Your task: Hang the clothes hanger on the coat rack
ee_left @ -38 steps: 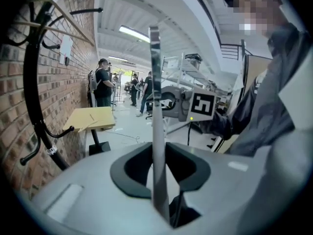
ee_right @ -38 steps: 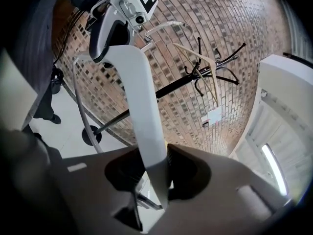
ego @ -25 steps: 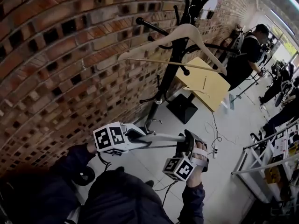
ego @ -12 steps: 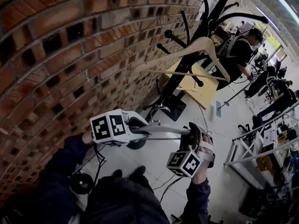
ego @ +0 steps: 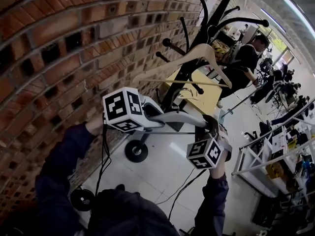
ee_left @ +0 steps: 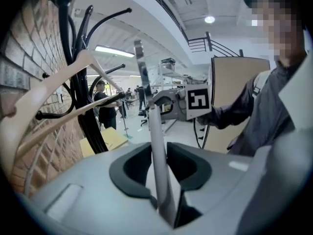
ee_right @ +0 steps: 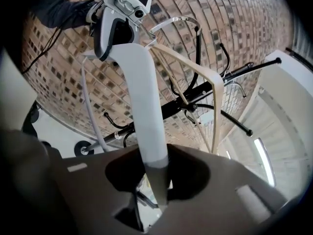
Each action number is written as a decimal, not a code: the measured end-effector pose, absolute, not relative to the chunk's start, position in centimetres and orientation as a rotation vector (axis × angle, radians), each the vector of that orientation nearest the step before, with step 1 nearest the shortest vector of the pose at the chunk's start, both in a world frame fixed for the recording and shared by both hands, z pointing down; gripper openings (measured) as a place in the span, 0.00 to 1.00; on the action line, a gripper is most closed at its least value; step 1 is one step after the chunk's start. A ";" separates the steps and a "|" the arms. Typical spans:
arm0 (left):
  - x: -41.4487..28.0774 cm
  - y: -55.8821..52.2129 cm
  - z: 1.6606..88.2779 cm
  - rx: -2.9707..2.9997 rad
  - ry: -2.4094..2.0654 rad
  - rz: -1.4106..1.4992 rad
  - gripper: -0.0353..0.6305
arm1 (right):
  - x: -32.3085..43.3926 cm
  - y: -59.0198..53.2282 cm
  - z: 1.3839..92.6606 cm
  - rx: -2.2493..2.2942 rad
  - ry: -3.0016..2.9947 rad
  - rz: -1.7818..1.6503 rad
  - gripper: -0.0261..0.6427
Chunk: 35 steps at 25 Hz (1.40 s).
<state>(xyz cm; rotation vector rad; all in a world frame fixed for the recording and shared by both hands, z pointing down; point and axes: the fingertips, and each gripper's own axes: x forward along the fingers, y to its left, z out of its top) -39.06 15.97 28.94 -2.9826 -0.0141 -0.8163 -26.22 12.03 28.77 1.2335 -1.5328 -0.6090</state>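
Grey hanger (ego: 174,118) held level, its long axis crossing in front of the coat rack (ego: 219,14). Both ends are clamped: left gripper (ego: 156,116) (jaws just eased slightly, arm between them) and right gripper (ego: 210,128). The hook (ego: 183,89) points up at the pegs, which lie above and beyond.

No words or numbers can be read. The left cube (ego: 123,109) and the right cube (ego: 205,154) carry only black-and-white square marker patterns.

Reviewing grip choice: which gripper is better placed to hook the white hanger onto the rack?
Probably left. The left gripper grips the white hanger beside its metal hook, nearest the coat rack; its jaws have just been opening, hanger between them. The right gripper holds the far end.
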 end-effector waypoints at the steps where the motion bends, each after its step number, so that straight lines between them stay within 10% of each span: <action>1: -38.4 15.2 28.9 -2.995 -0.016 -0.834 0.21 | -25.5 11.3 29.0 1.233 -1.540 -0.588 0.20; 35: -31.5 2.4 36.6 -2.605 0.651 -0.774 0.32 | -18.5 -0.3 38.7 1.434 -1.765 -0.384 0.28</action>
